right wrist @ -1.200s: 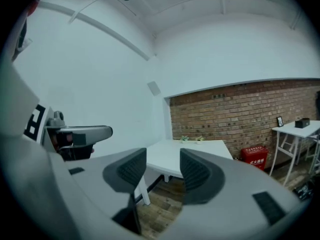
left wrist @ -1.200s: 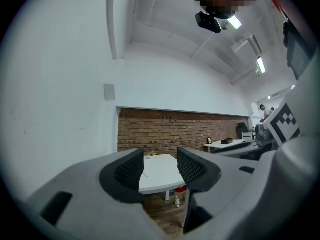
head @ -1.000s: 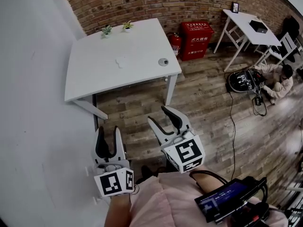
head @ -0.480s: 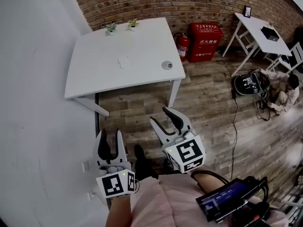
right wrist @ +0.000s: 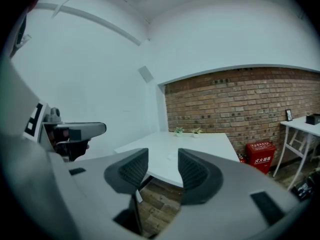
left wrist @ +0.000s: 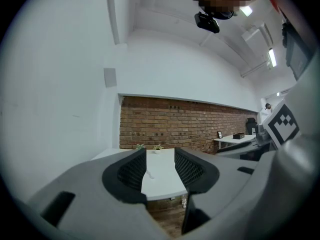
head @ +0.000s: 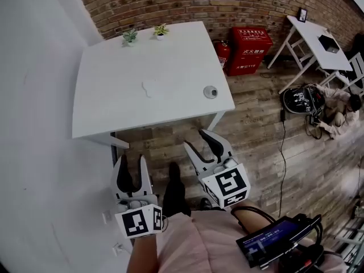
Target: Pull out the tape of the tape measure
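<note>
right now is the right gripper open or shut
Open: right gripper jaws stand apart, nothing between them, though they have just been closing.

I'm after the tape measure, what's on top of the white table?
Two potted plants at the far edge of the table, a small white object centrally, a round grey object near its right edge. Nothing there is covered.

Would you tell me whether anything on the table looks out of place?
Nothing stands out. The tape measure lies near the right edge of the table, and two plants stand upright at its far side.
</note>
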